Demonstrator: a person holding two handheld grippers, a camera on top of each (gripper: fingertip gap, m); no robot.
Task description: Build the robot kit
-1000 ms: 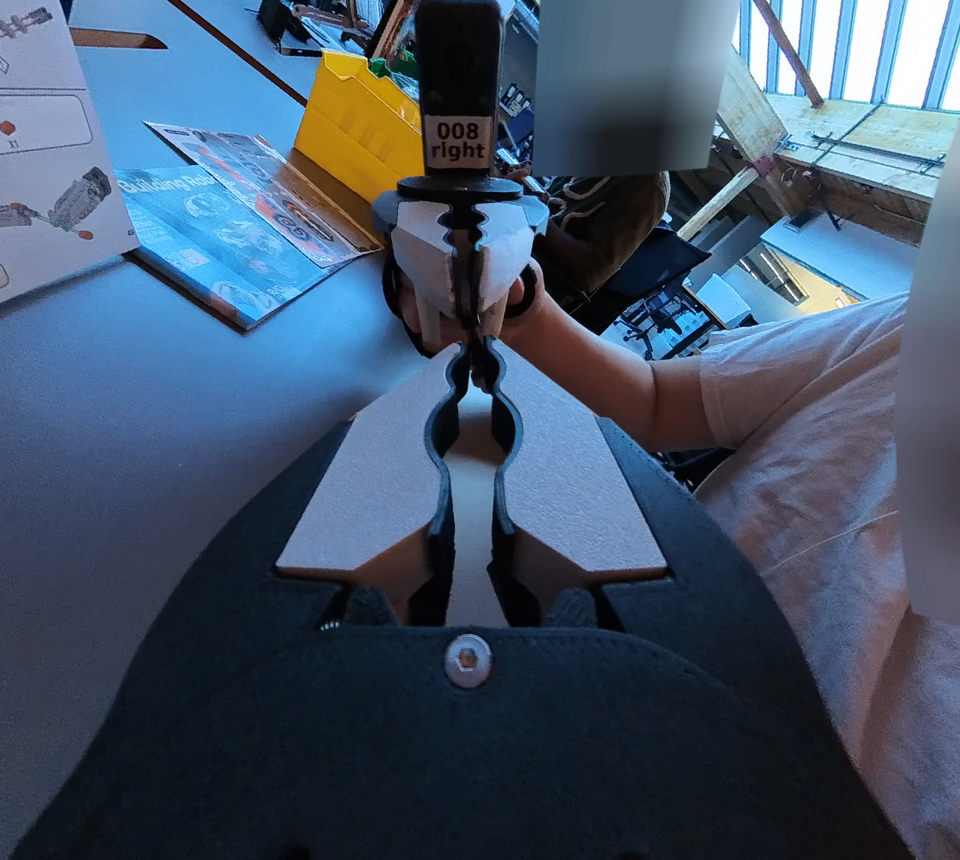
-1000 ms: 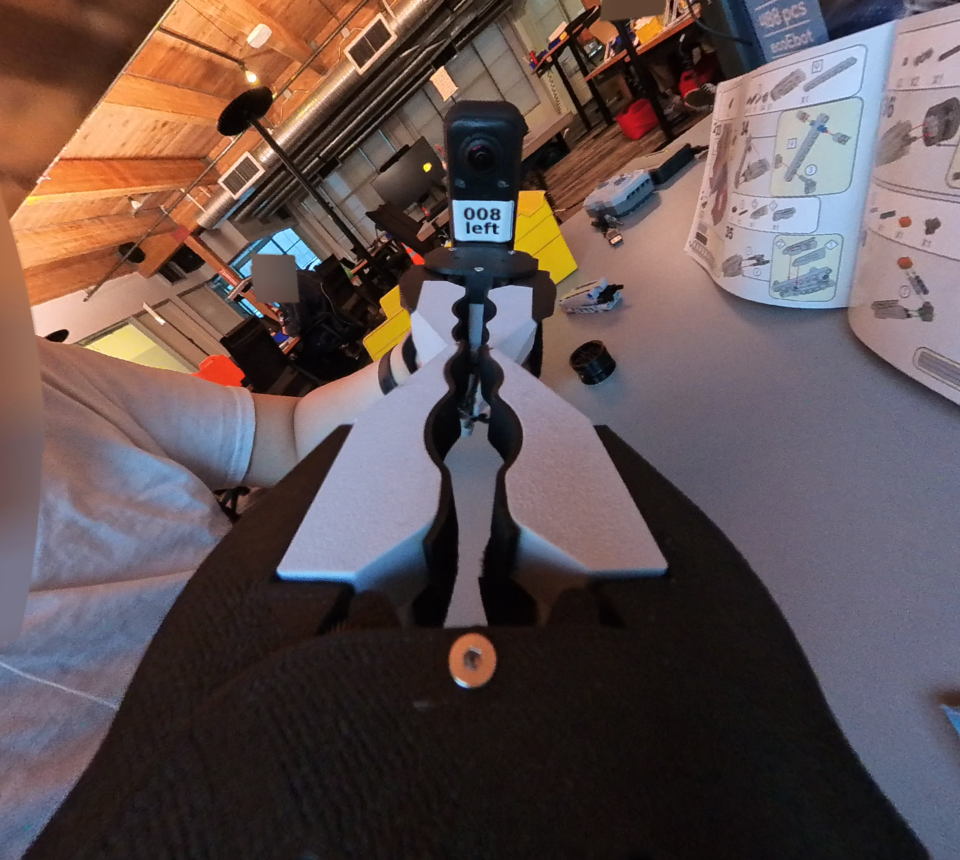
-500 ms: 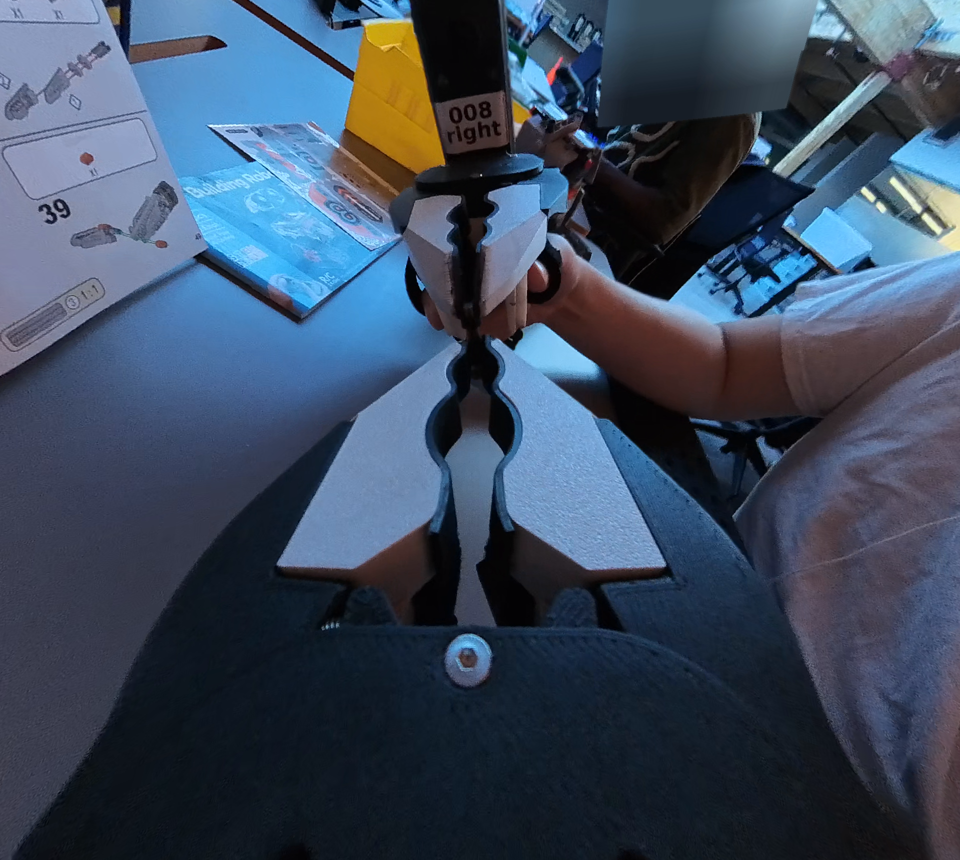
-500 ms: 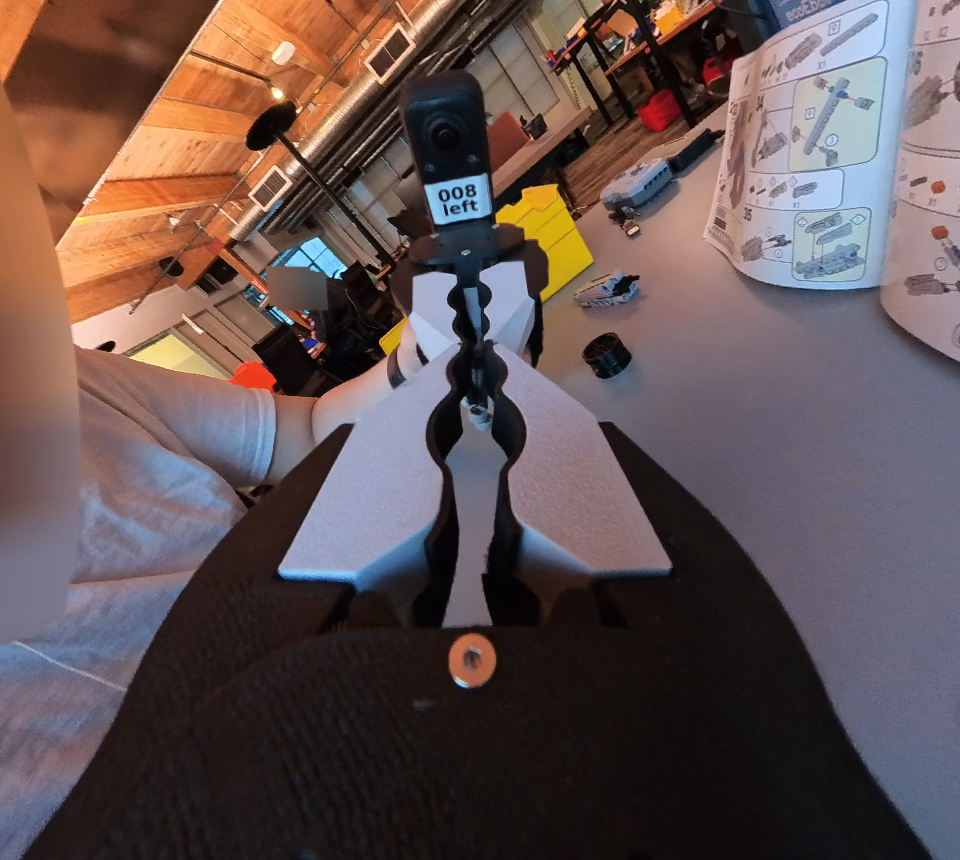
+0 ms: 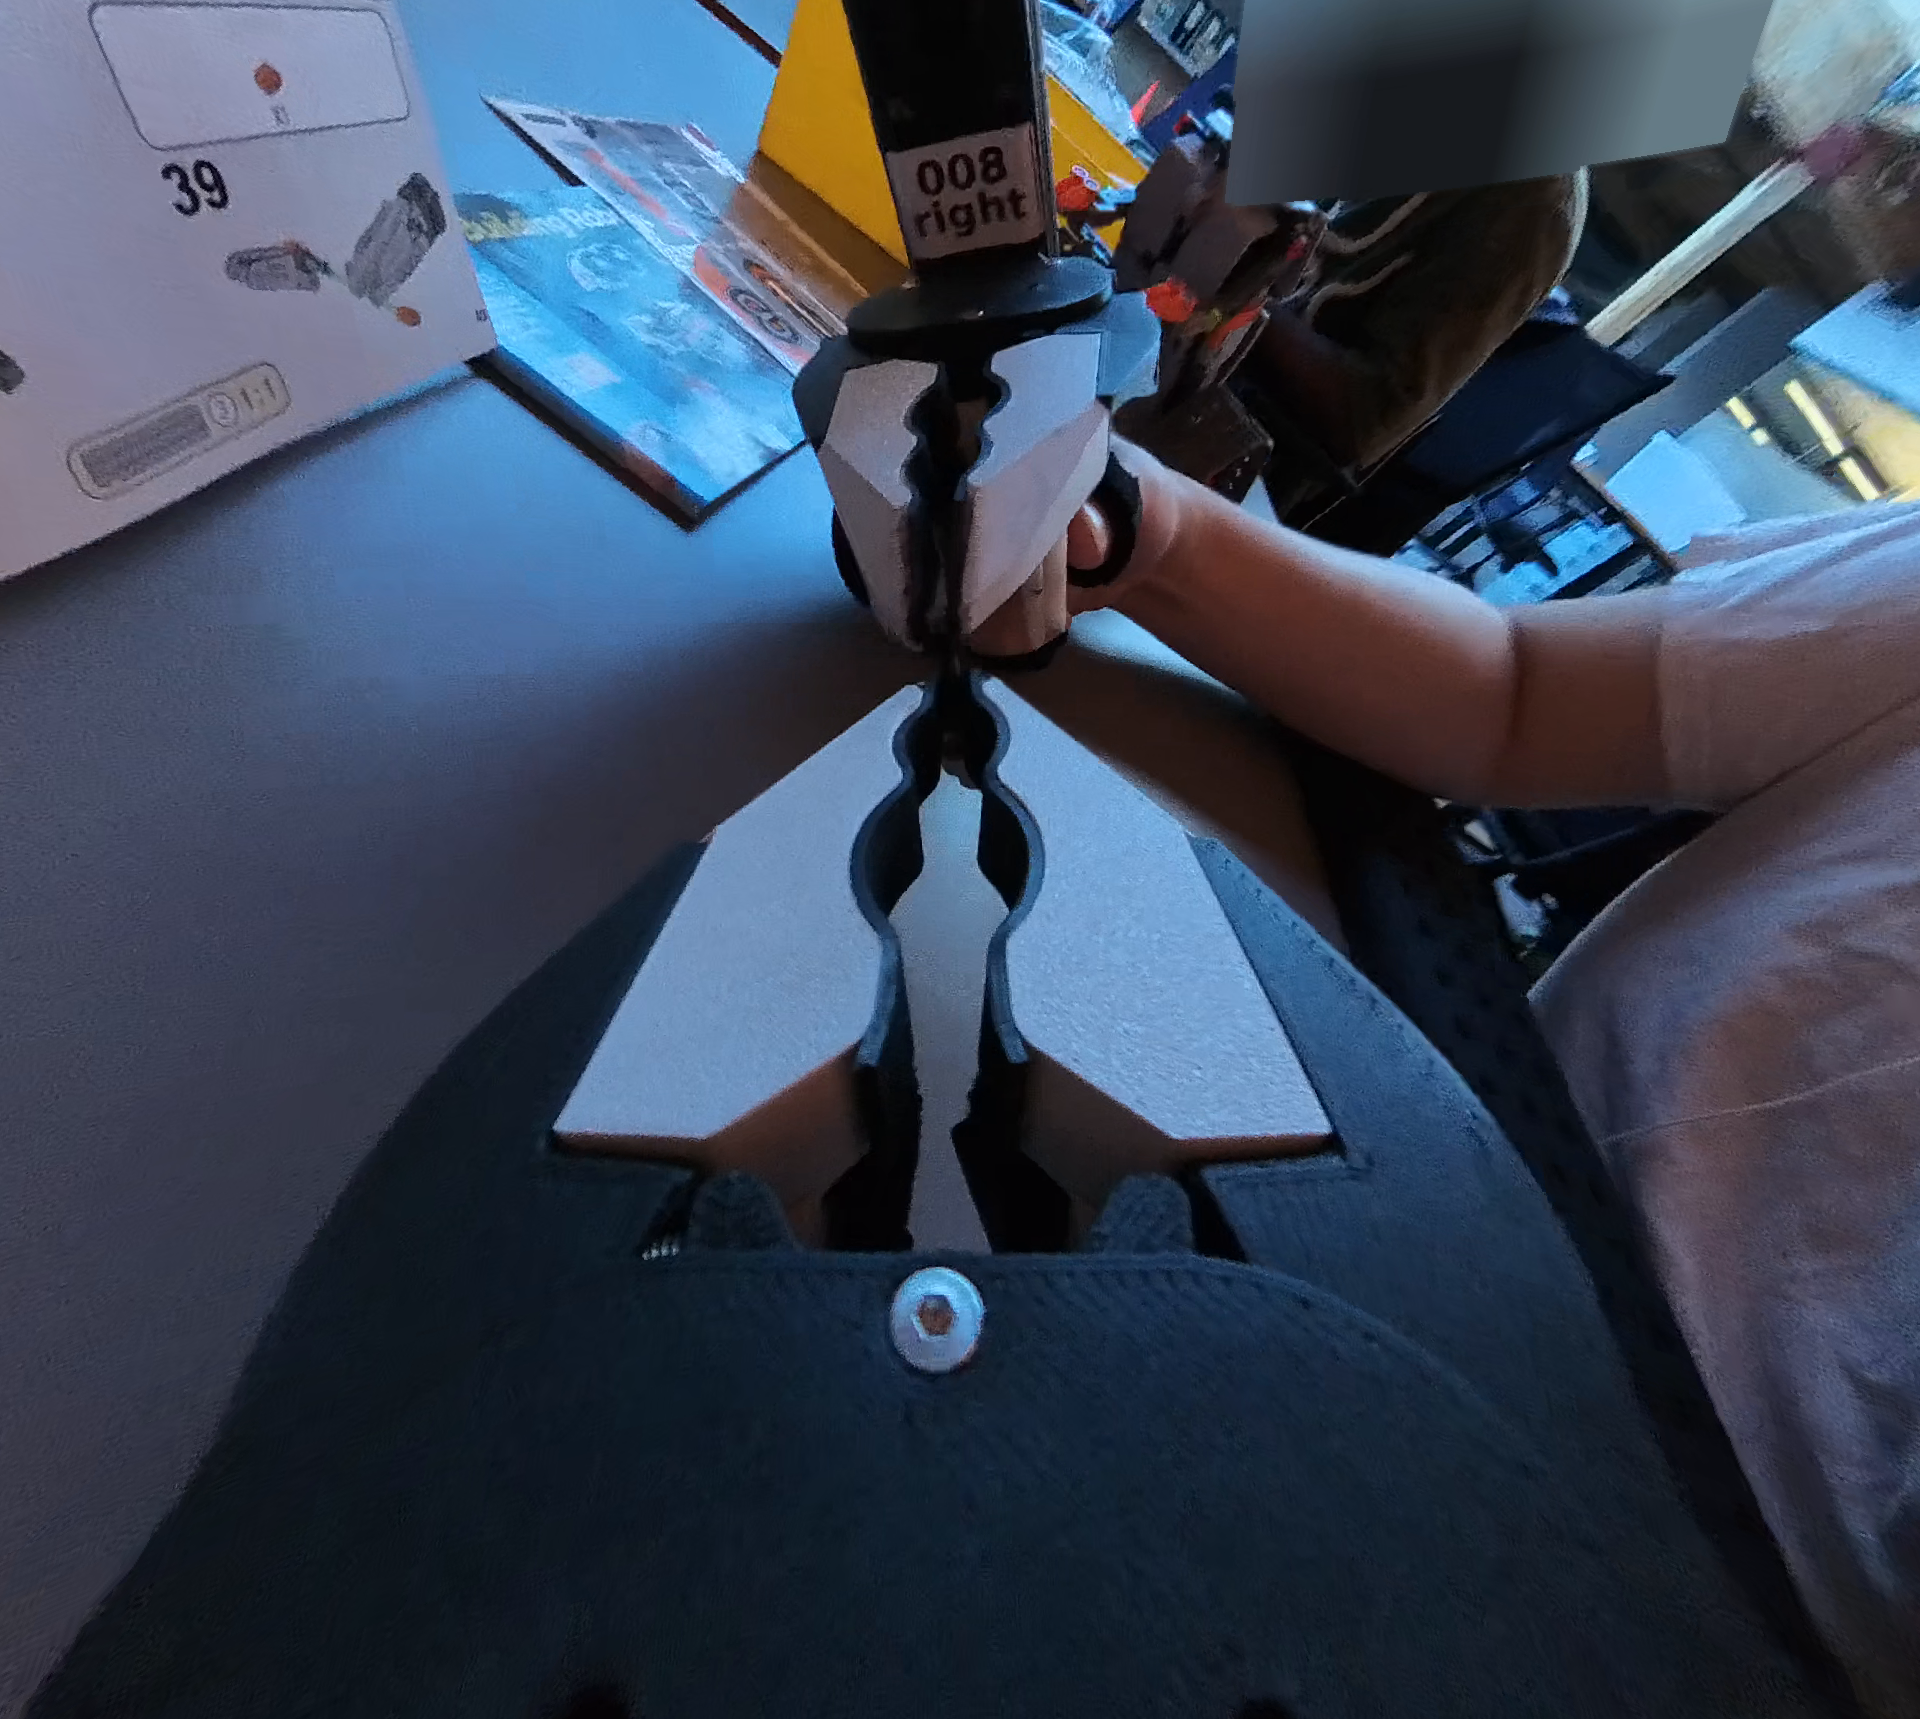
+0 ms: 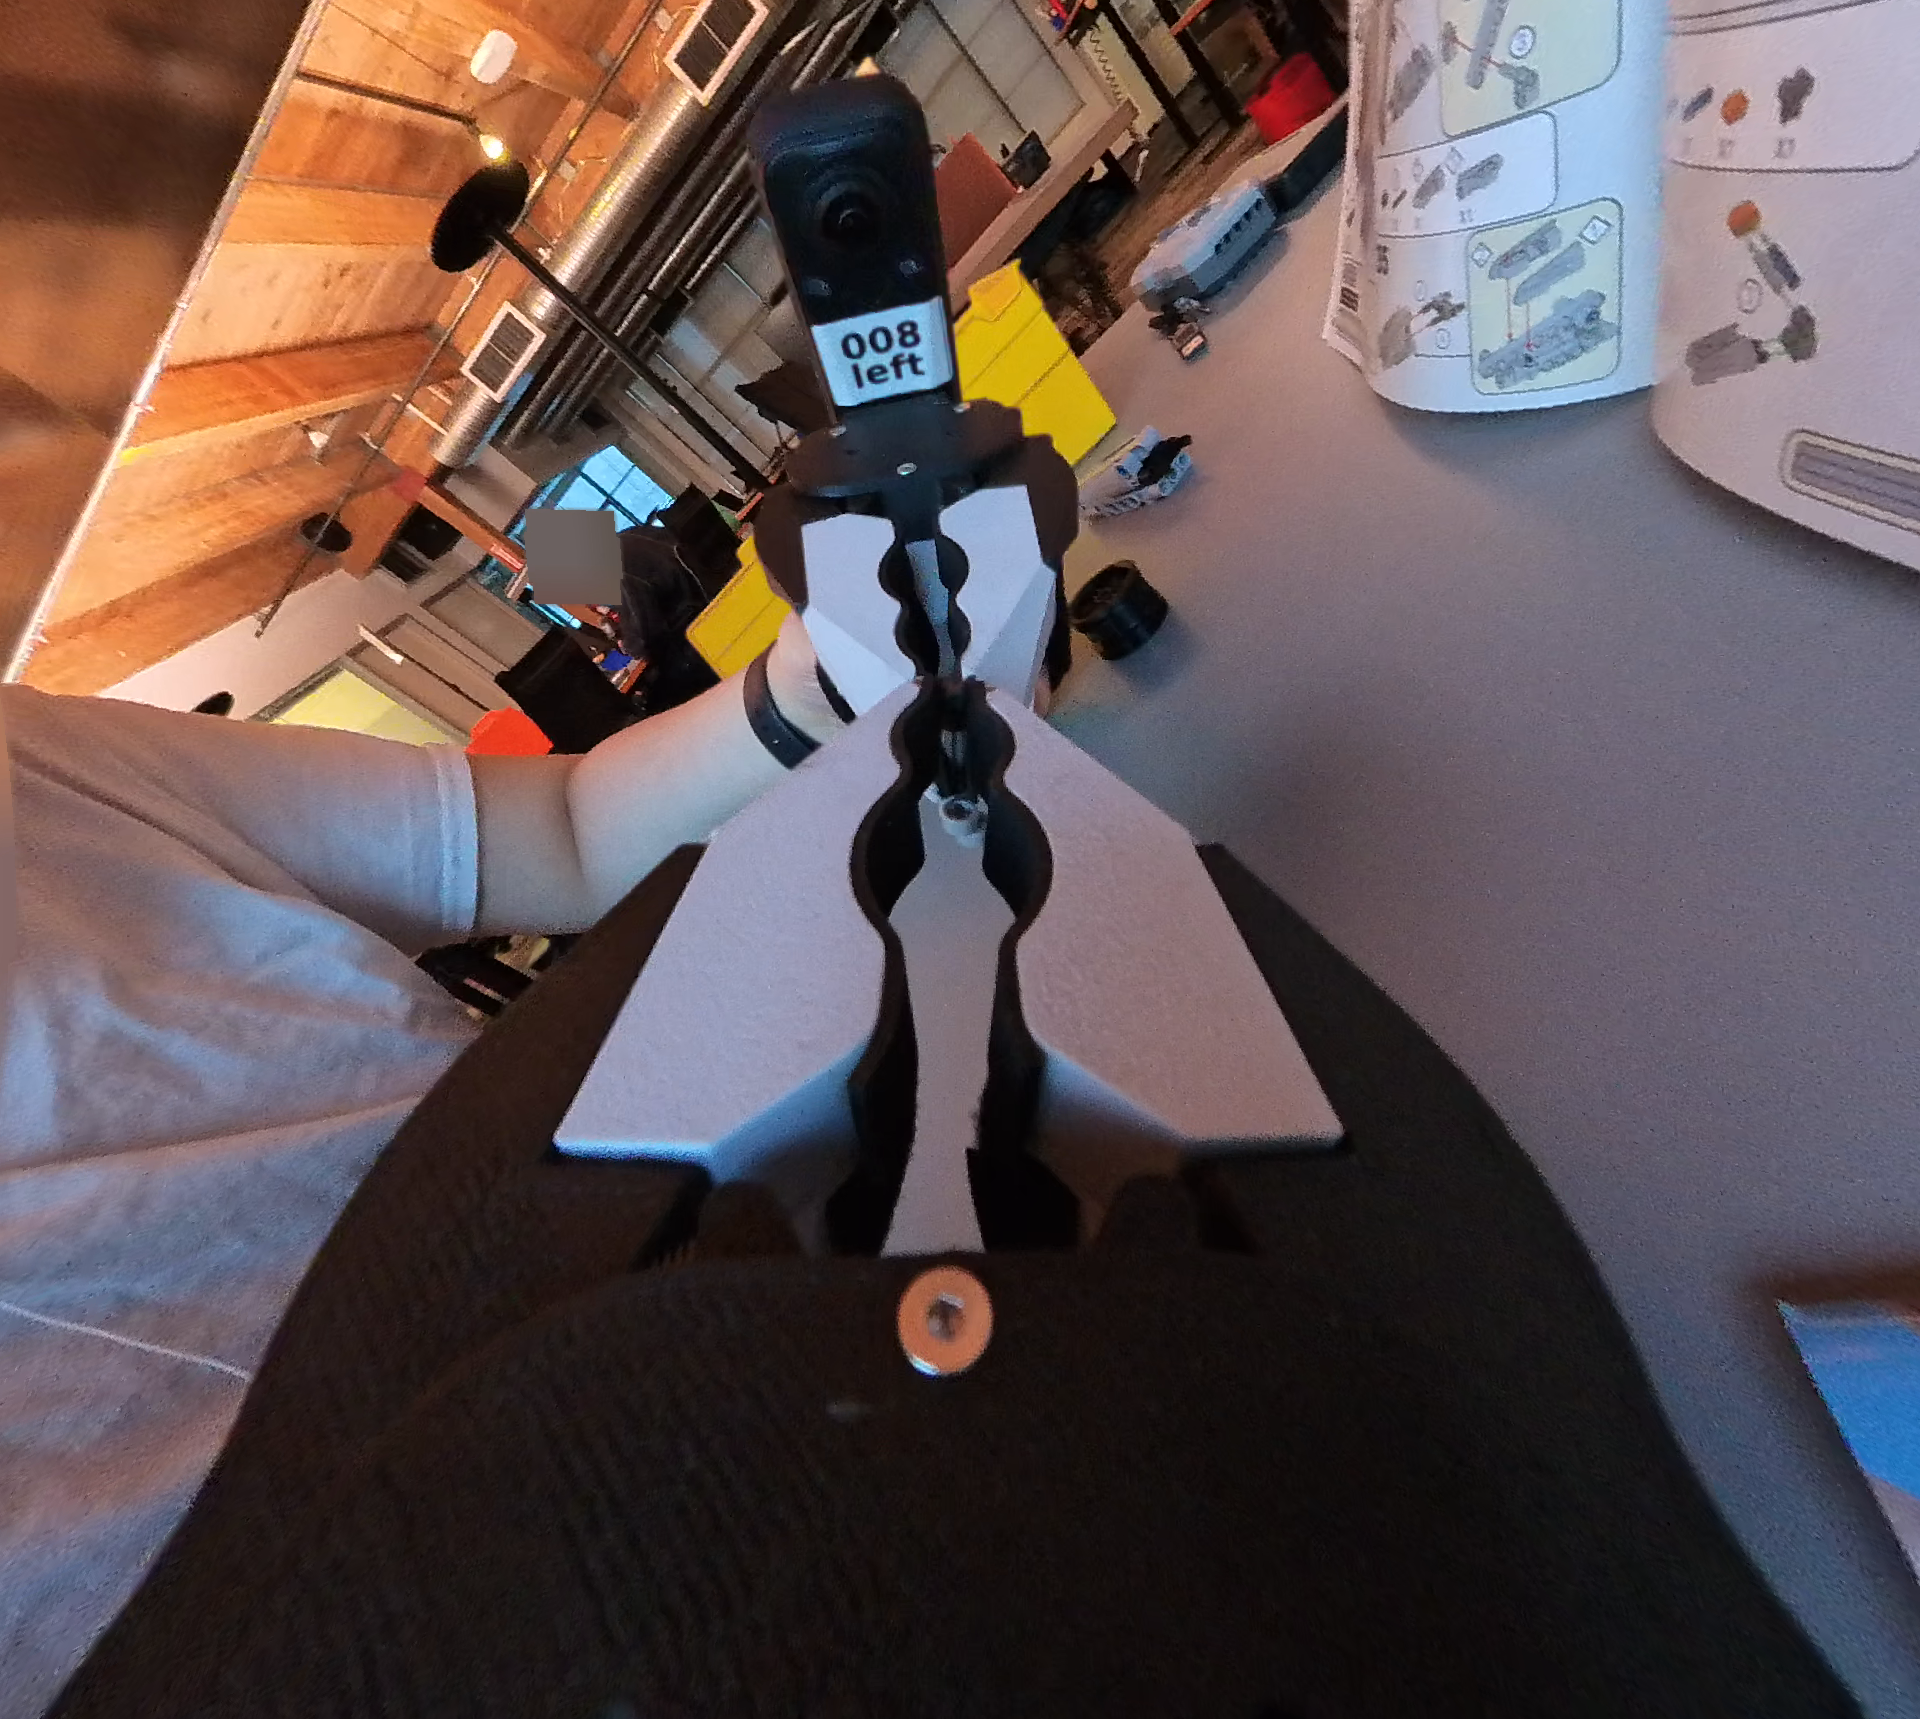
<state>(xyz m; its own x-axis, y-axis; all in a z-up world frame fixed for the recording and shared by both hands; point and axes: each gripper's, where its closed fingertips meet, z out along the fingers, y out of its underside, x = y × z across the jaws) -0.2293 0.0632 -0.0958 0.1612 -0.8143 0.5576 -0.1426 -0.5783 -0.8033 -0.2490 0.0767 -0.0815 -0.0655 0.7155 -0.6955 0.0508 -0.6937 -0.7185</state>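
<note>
My two grippers meet tip to tip above the grey table (image 5: 312,734). My right gripper (image 6: 948,698) is shut on a small light grey connector piece (image 6: 961,812) with a thin dark pin (image 6: 951,744) that runs forward between its fingers. My left gripper (image 5: 951,698) is shut at its tips on a small dark part (image 5: 951,747), seemingly the same pin's other end. Each gripper shows in the other's view, the right one in the left wrist view (image 5: 940,630) and the left one in the right wrist view (image 6: 935,672). A bare hand holds each.
An open instruction booklet (image 6: 1507,111) stands on the table, also in the left wrist view (image 5: 187,163). A blue leaflet (image 5: 623,329) and a yellow bin (image 5: 821,111) lie behind. A black wheel (image 6: 1117,609), a small grey build (image 6: 1138,464) and a grey block (image 6: 1216,235) lie near the left gripper. Both grippers' tips are close together, under 4 cm apart. The black wheel (image 6: 1117,609) is about equally far from each gripper, around 15 cm.
Both grippers stayed tip to tip while tilting and drawing a little closer together. The light grey piece has come into view between the right gripper's fingers.
</note>
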